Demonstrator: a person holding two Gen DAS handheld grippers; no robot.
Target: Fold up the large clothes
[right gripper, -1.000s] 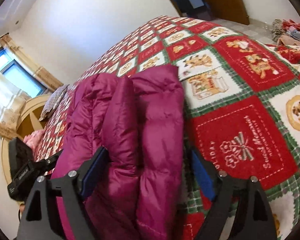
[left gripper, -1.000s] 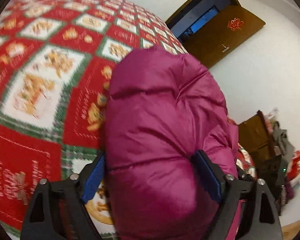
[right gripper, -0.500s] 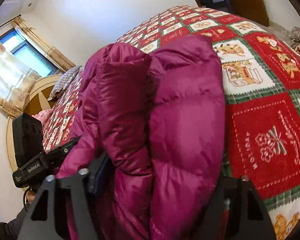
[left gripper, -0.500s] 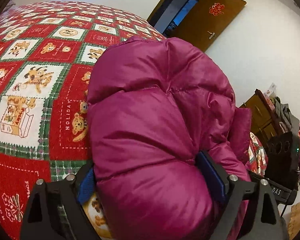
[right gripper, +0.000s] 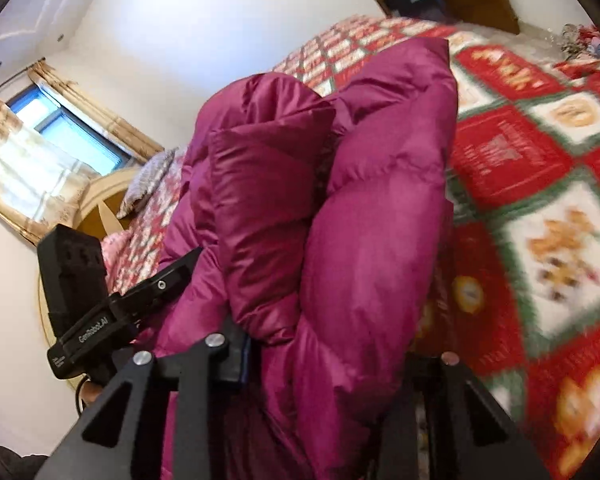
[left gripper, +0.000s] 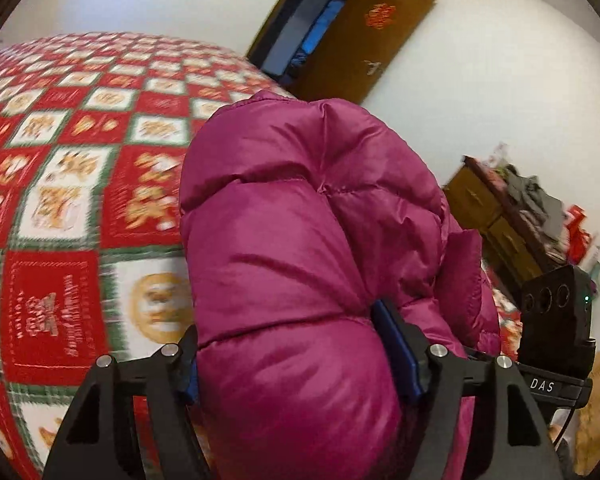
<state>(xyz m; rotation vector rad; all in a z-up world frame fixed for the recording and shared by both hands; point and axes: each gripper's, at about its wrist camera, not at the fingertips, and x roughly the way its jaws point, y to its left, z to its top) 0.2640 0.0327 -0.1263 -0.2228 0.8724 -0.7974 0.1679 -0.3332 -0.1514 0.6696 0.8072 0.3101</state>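
Observation:
A puffy magenta down jacket (left gripper: 300,240) lies bundled in thick folds on the bed and fills the middle of both wrist views. My left gripper (left gripper: 292,360) has its jaws closing, and the blue pads (left gripper: 396,352) dig into a fat roll of the jacket. My right gripper (right gripper: 332,360) is also closing on a bunched fold of the jacket (right gripper: 360,220); its left pad (right gripper: 240,356) presses the fabric while the right finger is hidden behind it. Each view shows the other gripper's black body at its edge (left gripper: 556,320) (right gripper: 76,280).
A red, green and white Christmas patchwork bedspread (left gripper: 60,208) covers the bed. A brown door (left gripper: 368,40) stands open in the white wall. A wooden cabinet piled with clutter (left gripper: 500,216) is at the right. A curtained window (right gripper: 40,152), headboard (right gripper: 96,208) and pillow (right gripper: 148,180) are at the bed's head.
Both pairs of jaws have narrowed and now squeeze the jacket, which was loose between them. Both grippers have risen and shifted, and the bundle bulges higher in view.

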